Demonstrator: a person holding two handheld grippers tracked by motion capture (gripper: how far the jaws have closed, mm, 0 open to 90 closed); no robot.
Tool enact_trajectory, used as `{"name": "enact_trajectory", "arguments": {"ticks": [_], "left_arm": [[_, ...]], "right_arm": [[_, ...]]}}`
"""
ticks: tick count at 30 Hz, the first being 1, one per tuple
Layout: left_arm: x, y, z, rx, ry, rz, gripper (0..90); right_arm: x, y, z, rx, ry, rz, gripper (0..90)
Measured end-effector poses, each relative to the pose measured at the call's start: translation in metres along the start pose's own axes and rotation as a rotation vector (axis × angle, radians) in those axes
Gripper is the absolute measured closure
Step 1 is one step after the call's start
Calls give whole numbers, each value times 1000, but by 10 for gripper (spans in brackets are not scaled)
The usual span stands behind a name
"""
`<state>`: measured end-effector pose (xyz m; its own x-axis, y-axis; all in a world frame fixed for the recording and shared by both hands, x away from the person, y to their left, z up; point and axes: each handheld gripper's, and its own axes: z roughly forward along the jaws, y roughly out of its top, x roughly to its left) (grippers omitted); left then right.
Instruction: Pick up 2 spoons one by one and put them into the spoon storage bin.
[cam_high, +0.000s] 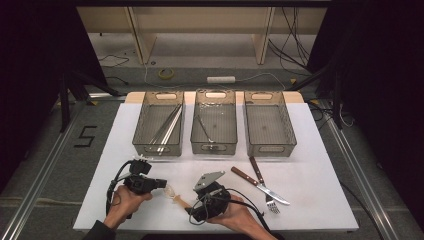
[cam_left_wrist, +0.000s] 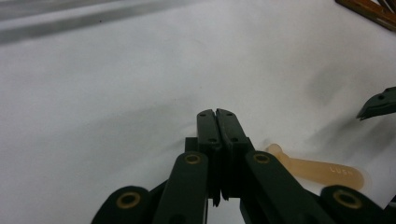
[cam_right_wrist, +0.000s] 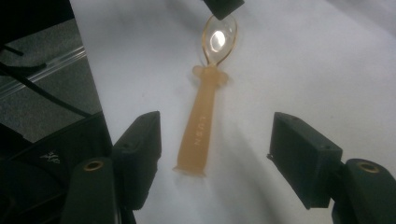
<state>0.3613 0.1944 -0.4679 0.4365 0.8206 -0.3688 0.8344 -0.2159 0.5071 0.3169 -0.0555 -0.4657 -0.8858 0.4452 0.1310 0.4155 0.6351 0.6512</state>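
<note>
1. The translucent orange baby spoon (cam_right_wrist: 201, 123) lies flat on the white tabletop (cam_high: 310, 200), near its front edge, and serves as the landmark here.
2. The left hand-held gripper (cam_left_wrist: 217, 115) has its jaws fully closed, pad against pad; they appear to meet at the spoon's bowl, though whether they pinch the bowl is hard to tell from these angles.
3. The right hand-held gripper (cam_right_wrist: 215, 144) is open, one jaw on each side of the spoon's handle and neither touching it.
4. A wood-handled knife (cam_high: 257, 185) and fork (cam_high: 262, 184) lie crossed, well to the right of the spoon.
5. Beyond the spoon stand three mesh bins: the left bin (cam_high: 145, 125) holds long metal utensils, the middle bin (cam_high: 215, 145) another utensil.
</note>
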Motion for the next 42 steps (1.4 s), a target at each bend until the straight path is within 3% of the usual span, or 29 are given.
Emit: {"name": "enact_trajectory", "arguments": {"ticks": [17,25,32,35,36,38,42], "left_arm": [[-5,1,-4,-15,-9,7,888],[-6,1,-6,-21,-17,0,889],[-7,1,-8,-33,-34,-9,885],[-8,1,-12,-61,-58,-12,869],[-9,1,-13,-73,-66,-11,854],[-11,1,-16,-96,-95,-16,719],[-17,1,-22,-155,-95,11,554]], "right_arm": [[8,0,21,46,-12,-27,574],[12,0,24,66,-47,-34,706],[11,1,22,69,-77,-39,743],[7,1,18,68,-79,-14,750],[6,2,17,68,-72,-1,752],[2,2,15,66,-58,21,754],[-3,3,8,58,-64,12,756]]}}
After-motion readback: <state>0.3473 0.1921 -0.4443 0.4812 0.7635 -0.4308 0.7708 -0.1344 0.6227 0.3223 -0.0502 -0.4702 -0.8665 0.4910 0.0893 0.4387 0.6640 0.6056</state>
